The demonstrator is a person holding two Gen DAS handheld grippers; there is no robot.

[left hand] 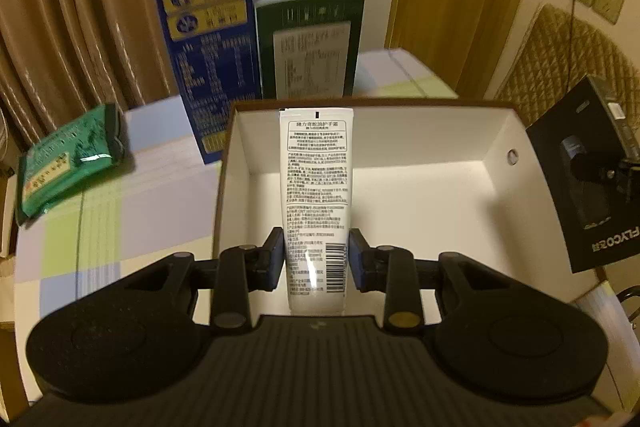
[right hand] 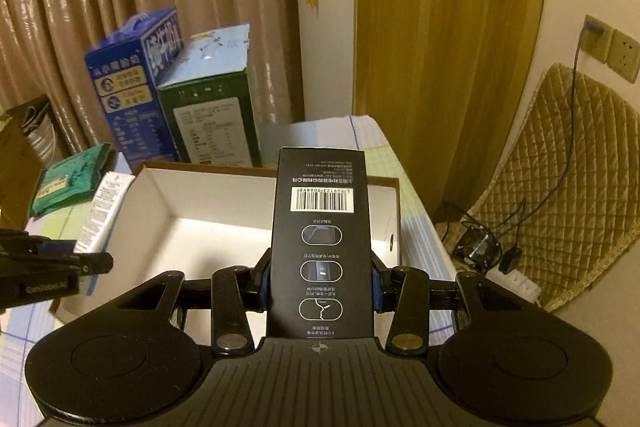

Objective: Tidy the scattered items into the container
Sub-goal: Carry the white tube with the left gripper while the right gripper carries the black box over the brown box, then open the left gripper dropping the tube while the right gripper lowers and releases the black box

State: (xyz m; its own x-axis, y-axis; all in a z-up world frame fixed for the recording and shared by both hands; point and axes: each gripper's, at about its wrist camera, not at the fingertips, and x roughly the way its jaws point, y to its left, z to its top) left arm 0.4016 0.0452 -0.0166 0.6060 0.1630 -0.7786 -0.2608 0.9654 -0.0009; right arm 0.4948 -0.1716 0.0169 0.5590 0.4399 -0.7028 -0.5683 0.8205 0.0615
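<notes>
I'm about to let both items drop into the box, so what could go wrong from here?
1. The tube and black carton are both carried over the same box; the left hand-held gripper and right hand-held gripper may collide.
2. The tall carton might catch the box's rim or land leaning.
3. The green packet lies outside and could be forgotten.

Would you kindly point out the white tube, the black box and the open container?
white tube (left hand: 316,187), left wrist view, printed middle.
black box (right hand: 322,243), right wrist view, printed face.
open container (left hand: 420,187), left wrist view, bare white floor.

Two cartons behind box, packet left, seemingly on table
</notes>
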